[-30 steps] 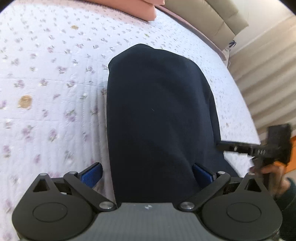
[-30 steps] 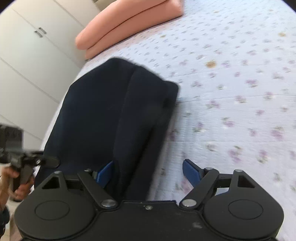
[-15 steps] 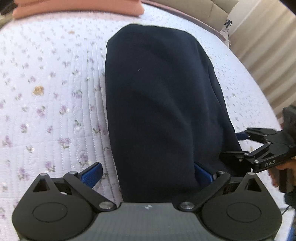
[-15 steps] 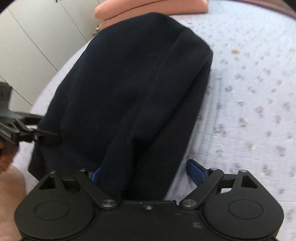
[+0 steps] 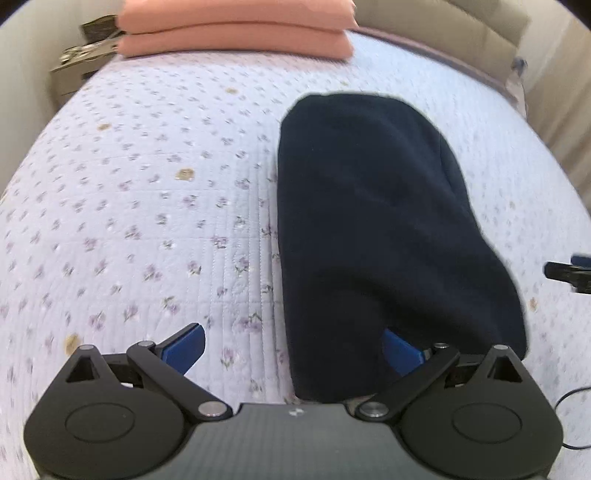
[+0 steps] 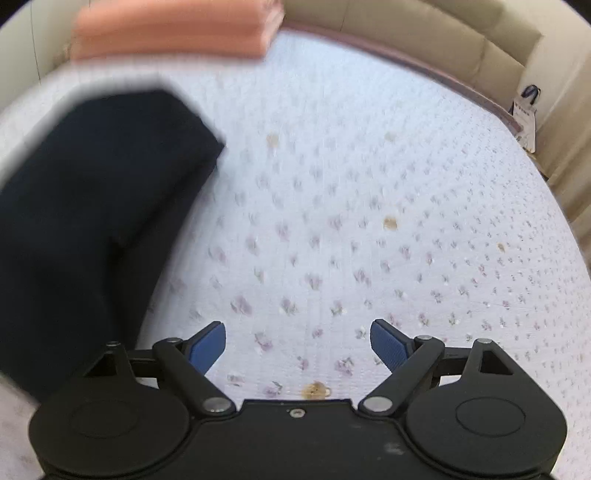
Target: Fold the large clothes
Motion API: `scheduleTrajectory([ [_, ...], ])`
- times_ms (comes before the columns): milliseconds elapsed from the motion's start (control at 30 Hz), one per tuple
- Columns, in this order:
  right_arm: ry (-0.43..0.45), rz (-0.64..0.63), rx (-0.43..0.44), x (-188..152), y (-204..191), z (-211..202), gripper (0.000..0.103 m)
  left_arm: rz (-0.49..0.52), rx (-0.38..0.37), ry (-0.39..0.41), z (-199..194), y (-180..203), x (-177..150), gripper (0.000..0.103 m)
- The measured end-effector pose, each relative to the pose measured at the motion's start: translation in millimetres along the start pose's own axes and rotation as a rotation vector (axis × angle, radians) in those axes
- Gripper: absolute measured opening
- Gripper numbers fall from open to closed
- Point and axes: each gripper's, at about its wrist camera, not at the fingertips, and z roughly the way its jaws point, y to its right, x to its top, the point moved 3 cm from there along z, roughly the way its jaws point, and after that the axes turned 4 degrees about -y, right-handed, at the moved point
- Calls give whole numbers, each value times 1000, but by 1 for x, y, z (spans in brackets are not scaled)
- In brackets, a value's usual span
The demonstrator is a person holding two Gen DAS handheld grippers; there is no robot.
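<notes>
- A dark navy, thick-looking folded garment [image 5: 373,229] is laid lengthwise on the lavender floral quilted bedspread [image 5: 147,206], right of centre in the left wrist view.
- The left gripper [image 5: 291,347] is spread wide; the garment's near edge sits between the blue pads, draped over the right one, but nothing is pinched.
- The right gripper [image 6: 297,341] is also spread wide, over bare quilt, with the garment off to its left.
- The fabric would be guessed soft, floppy and fairly heavy, not slippery; layers could slide apart if only the top is taken.
- The near corners, all layers together, are probably best grabbed.
- A folded salmon-pink blanket [image 5: 236,33] is stacked at the far end.
</notes>
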Motion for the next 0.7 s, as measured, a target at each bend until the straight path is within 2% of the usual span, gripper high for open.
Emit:
scheduleTrajectory([
  [67,24,105,148,2,1,-31,102,-13,17,20,-12,5,-3,103],
  [100,24,129,186,0,-1,-44,102,-16,39,35,-19,8,-5,103],
  [267,66,91,353,-8,-55,-99,102,-12,114,73,-49,28,-12,103],
  [367,46,23,329,-11,-77,-110,102,-6,157,98,-62,40,-22,103],
  [433,34,-29,297,-15,-88,-100,102,-9,184,106,-66,47,-31,103],
  [500,-7,-52,258,-24,-95,-94,102,-13,188,93,-62,51,-41,103],
  [600,-55,-47,273,-39,-95,-92,102,-27,163,47,-48,53,-54,103],
  [700,-71,-52,264,-46,-97,-85,102,-10,177,22,-38,59,-58,103],
])
